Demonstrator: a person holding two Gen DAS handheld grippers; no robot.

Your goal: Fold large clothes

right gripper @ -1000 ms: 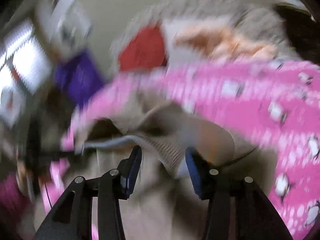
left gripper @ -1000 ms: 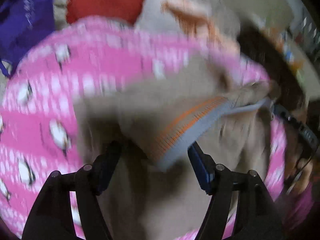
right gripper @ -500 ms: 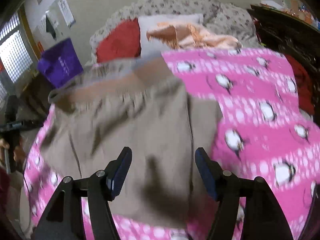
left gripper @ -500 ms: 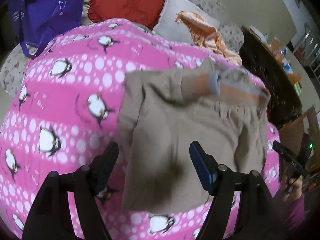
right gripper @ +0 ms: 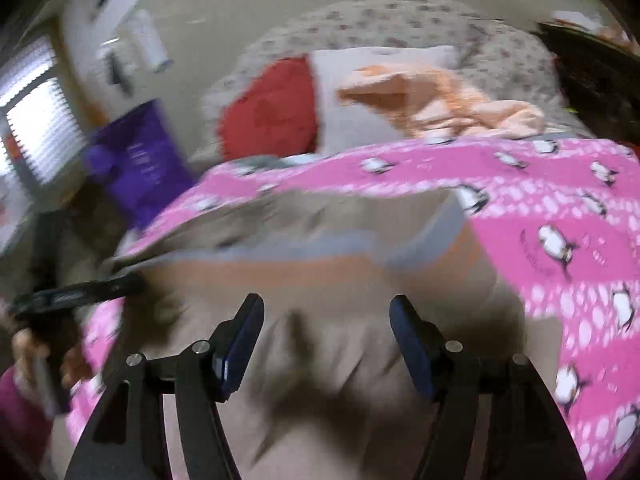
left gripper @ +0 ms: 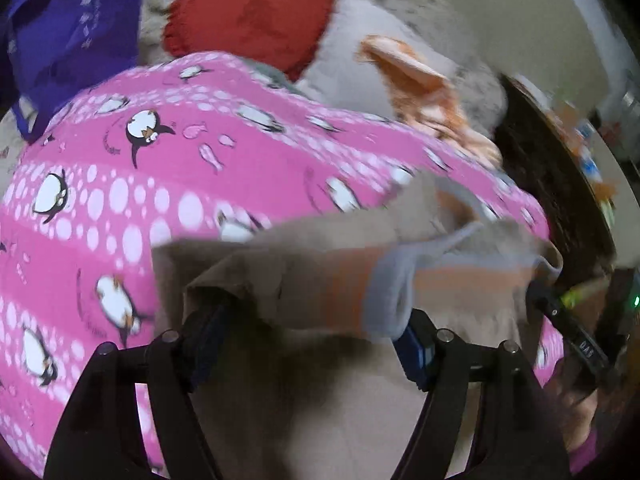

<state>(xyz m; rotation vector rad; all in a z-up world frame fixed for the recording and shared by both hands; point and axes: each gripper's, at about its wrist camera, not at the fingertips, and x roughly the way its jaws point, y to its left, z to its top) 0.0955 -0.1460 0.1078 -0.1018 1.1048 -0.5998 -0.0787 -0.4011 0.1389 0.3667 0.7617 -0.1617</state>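
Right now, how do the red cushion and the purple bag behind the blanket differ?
The red cushion is red with a scalloped edge and leans on the sofa back; the purple bag is purple with pale lettering and a strap. The cushion sits beside a pale pillow, the bag further out toward the sofa's end. Both lie beyond the pink penguin blanket.

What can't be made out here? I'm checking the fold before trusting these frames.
- Left wrist view: the beige garment drapes over the left gripper; whether it is held is unclear.
- Right wrist view: motion blur smears the waistband.
- Both views: the garment's near hem is cut off by the bottom edge.
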